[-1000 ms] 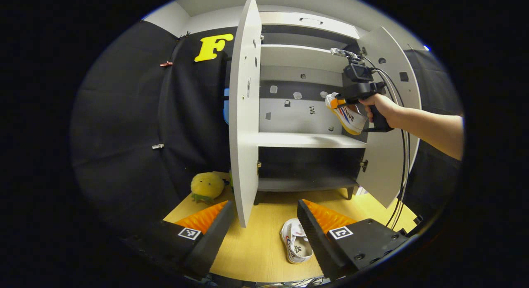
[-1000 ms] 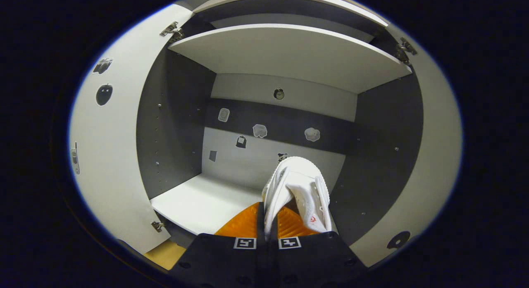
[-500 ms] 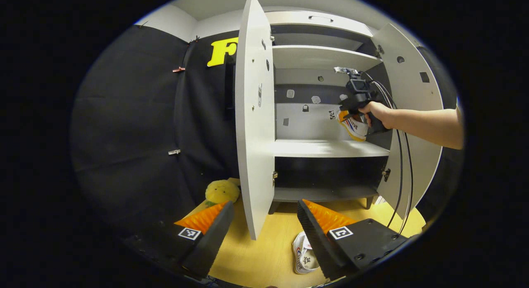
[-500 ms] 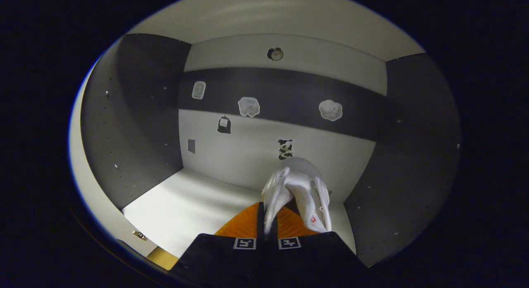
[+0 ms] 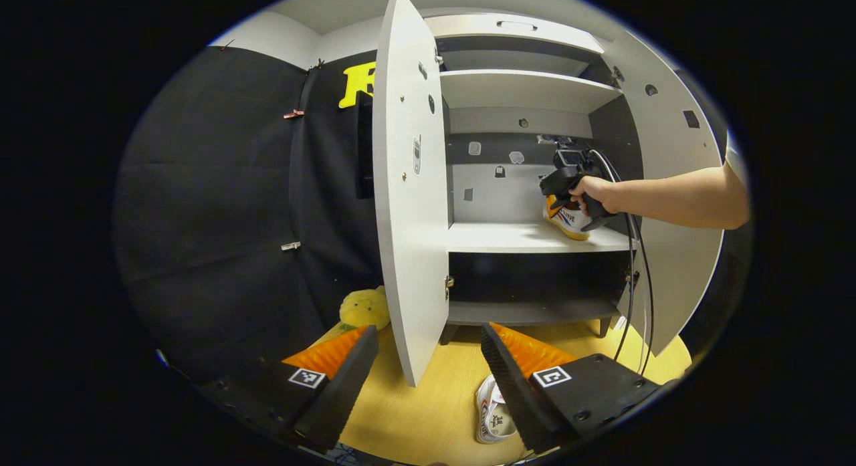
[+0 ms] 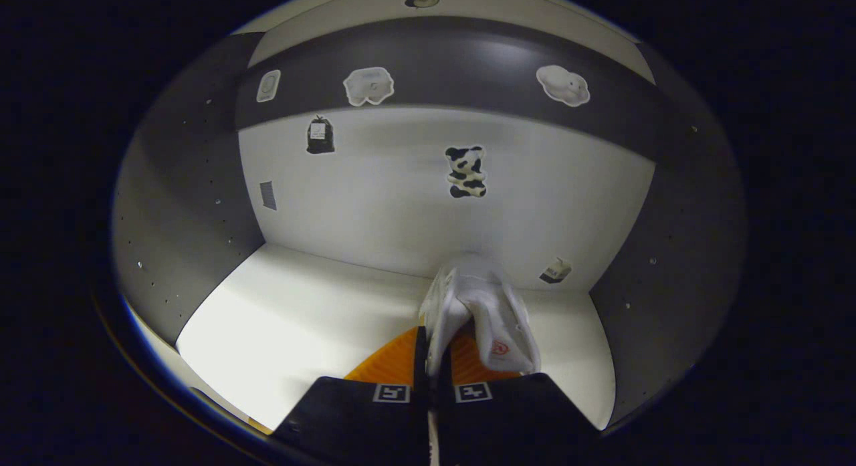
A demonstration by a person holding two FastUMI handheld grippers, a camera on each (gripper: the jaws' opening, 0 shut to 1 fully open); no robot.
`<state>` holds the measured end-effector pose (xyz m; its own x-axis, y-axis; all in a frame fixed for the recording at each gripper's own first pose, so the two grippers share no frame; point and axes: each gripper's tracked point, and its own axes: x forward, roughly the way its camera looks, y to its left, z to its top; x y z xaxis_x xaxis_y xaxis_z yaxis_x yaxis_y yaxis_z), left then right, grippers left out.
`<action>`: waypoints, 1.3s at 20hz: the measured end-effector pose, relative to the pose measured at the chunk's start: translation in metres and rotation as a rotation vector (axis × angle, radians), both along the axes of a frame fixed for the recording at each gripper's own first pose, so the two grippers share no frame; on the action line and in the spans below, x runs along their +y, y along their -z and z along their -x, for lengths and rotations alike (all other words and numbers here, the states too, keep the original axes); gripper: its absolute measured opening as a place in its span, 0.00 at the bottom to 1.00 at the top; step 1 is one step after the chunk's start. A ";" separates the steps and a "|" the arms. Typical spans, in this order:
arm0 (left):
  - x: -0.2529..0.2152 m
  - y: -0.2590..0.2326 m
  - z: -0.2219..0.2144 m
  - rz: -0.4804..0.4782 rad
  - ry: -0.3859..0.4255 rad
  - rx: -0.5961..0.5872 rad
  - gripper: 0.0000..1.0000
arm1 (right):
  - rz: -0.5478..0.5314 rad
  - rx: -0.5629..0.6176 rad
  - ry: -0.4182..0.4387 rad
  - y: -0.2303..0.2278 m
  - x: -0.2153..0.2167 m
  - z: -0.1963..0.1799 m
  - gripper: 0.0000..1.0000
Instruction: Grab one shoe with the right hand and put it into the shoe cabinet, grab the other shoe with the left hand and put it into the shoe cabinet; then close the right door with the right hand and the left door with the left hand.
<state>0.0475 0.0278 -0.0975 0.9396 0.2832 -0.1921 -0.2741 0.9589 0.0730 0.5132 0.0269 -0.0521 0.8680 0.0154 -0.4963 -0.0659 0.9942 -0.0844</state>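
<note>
Pinching shoe (image 6: pixel 478 312) over shelf (image 6: pixel 301 319) — right gripper (image 6: pixel 431 359), left gripper (image 5: pixel 424 359) — jaws apart

A white shoe (image 6: pixel 478 312) with red marks is showing against the white-and-grey shoe cabinet (image 5: pixel 521 91); a black-and-white cow sticker (image 6: pixel 465 171) and yellow plush (image 5: pixel 364 307) are standing out.

Two shoes (image 5: pixel 570 220) (image 5: pixel 495 419), two doors (image 5: pixel 408 185) (image 5: pixel 675 185), one plush toy (image 5: pixel 364 308)
</note>
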 end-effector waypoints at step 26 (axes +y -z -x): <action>-0.031 0.151 0.032 0.171 0.275 0.242 0.96 | -0.102 -0.295 0.003 0.034 -0.019 0.365 0.99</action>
